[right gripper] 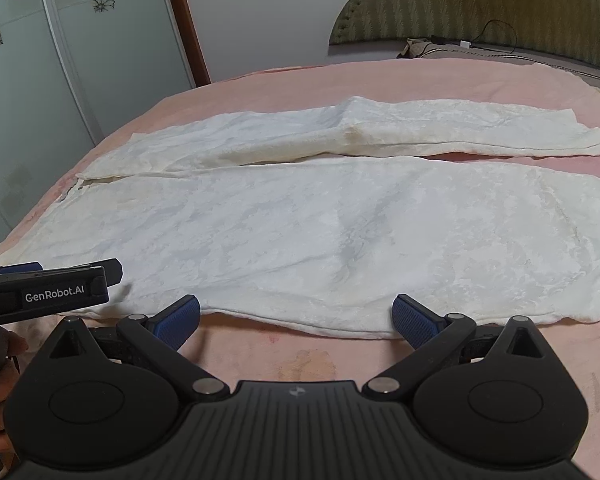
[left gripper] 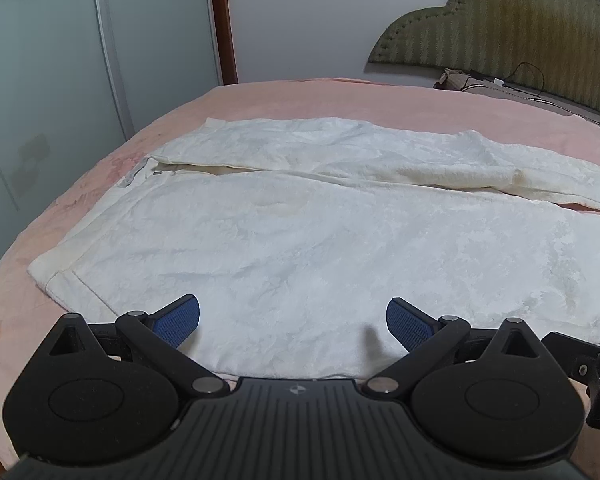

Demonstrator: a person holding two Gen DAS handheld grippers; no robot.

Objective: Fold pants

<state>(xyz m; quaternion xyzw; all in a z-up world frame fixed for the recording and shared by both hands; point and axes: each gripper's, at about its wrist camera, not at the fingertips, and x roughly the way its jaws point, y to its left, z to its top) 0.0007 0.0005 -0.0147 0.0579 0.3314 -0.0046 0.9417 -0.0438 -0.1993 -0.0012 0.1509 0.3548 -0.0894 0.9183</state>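
White pants [left gripper: 300,232] lie spread flat on a pink bed [left gripper: 300,96], waistband at the left, both legs running to the right and slightly parted; they also show in the right wrist view [right gripper: 320,224]. My left gripper [left gripper: 293,320] is open and empty, hovering over the near leg close to its near edge by the waist. My right gripper [right gripper: 296,318] is open and empty, at the near edge of the near leg, mostly over the pink bed [right gripper: 300,360]. The left gripper also shows in the right wrist view [right gripper: 48,284] at the left.
A green padded headboard [left gripper: 500,32] stands at the far right with a cable [left gripper: 528,76] and small items by it. Glass wardrobe doors [left gripper: 60,60] with flower decals stand beyond the bed's left edge. A white wall [left gripper: 320,20] with sockets is behind.
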